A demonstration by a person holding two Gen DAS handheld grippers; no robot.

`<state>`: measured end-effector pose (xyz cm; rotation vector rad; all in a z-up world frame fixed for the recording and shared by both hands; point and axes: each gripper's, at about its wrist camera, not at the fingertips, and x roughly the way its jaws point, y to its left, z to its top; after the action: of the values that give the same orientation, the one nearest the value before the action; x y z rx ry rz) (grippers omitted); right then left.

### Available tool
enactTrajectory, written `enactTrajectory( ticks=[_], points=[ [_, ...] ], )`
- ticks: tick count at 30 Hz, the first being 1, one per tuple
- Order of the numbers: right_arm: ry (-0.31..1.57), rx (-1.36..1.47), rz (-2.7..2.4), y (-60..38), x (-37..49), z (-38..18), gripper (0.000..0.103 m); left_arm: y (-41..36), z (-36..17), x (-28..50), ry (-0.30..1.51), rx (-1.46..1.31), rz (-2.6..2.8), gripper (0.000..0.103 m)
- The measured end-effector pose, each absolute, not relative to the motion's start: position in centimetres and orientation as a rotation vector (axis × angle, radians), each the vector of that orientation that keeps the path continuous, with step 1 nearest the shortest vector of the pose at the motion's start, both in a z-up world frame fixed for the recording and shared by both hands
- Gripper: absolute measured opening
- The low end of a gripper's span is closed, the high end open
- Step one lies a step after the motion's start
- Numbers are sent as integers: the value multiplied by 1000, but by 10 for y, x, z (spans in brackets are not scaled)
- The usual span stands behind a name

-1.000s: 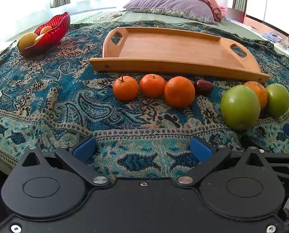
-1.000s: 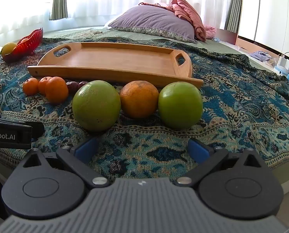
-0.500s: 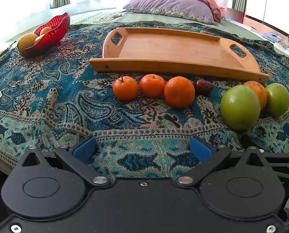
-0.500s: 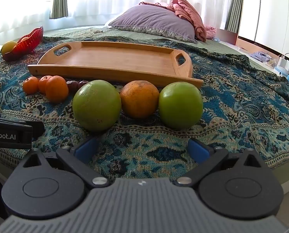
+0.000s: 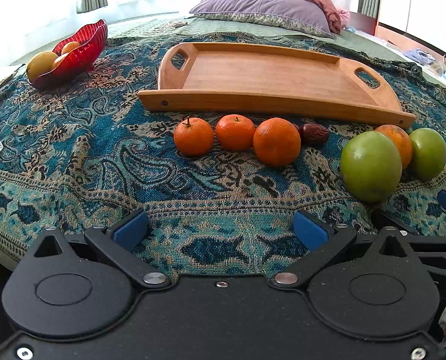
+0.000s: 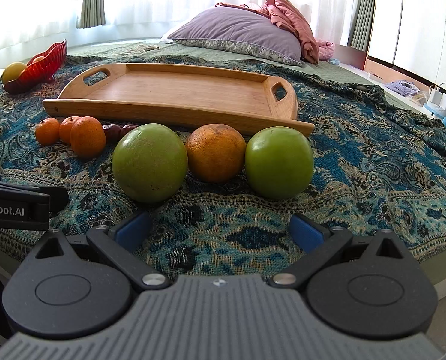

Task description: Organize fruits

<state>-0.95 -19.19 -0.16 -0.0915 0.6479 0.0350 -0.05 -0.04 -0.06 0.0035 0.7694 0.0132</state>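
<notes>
Task at start, by the look of it. Wooden tray (image 6: 175,96) bare. Loose on the patterned cloth (image 5: 73,156) just before it: three small oranges (image 5: 234,132), dates (image 5: 314,133) (two, possibly more hidden), two green fruits (image 6: 149,162), one large orange (image 6: 215,151). Red bowl (image 5: 79,51) far left, some fruit inside. Left gripper (image 5: 220,228) and right gripper (image 6: 220,229) both spread wide, nothing between fingers, short of the fruit. All moving left to do.
</notes>
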Motion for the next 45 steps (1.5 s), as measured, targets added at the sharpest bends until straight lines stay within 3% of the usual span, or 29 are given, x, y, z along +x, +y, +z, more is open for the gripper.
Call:
enactTrajectory(
  ticks=[45],
  points=[
    [628, -93, 32, -191, -16, -1, 103, 2, -3, 1, 765, 7, 16, 103]
  ],
)
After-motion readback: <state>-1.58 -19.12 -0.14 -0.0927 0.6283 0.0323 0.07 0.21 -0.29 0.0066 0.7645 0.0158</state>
